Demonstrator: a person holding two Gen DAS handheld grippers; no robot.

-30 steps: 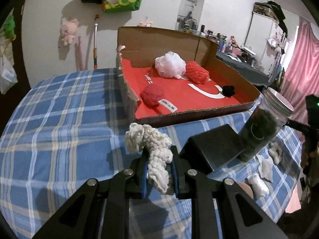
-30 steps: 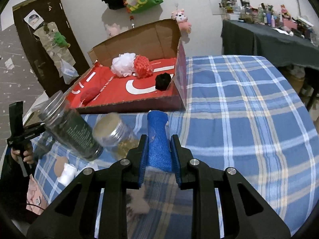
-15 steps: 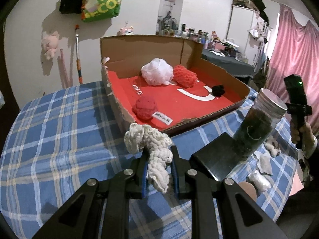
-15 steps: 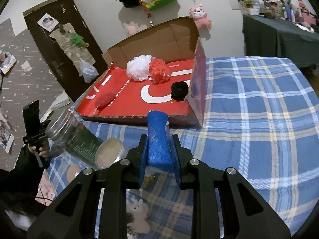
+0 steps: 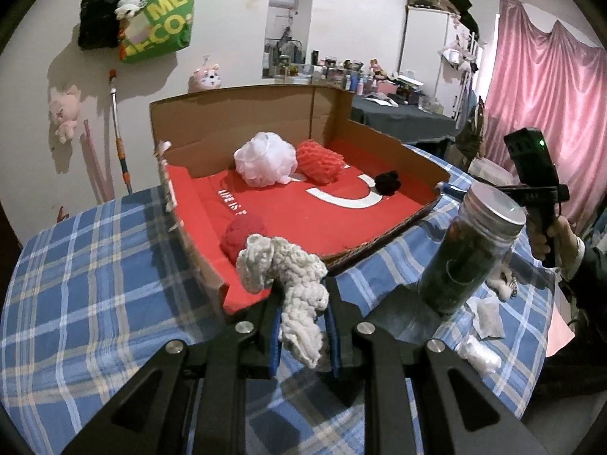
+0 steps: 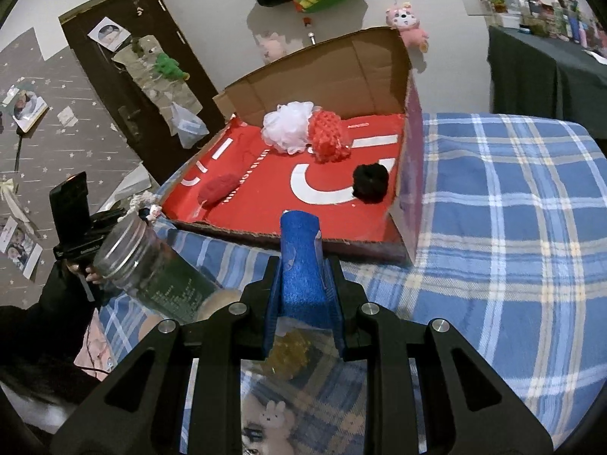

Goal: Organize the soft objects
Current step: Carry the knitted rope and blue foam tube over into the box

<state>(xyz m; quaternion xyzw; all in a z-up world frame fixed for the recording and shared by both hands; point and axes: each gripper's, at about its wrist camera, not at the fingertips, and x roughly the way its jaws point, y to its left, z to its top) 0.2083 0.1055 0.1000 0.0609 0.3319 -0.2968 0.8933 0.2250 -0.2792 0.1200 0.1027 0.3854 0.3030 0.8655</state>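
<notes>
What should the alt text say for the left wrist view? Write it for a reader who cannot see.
The left gripper clamps a white knitted cloth over a blue plaid table. Ahead is a cardboard box with a red bottom, holding a white pouf, two red soft things and a black one.

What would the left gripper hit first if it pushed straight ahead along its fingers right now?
Likely the near cardboard wall of the box, with the red yarn ball just behind it. The left gripper holds the white knit piece; depth is uncertain.

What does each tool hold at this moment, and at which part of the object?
The left tool pinches the white knitted piece at its lower strand; the bulk sticks out above. The right tool clamps the blue foam piece at its lower end.
</notes>
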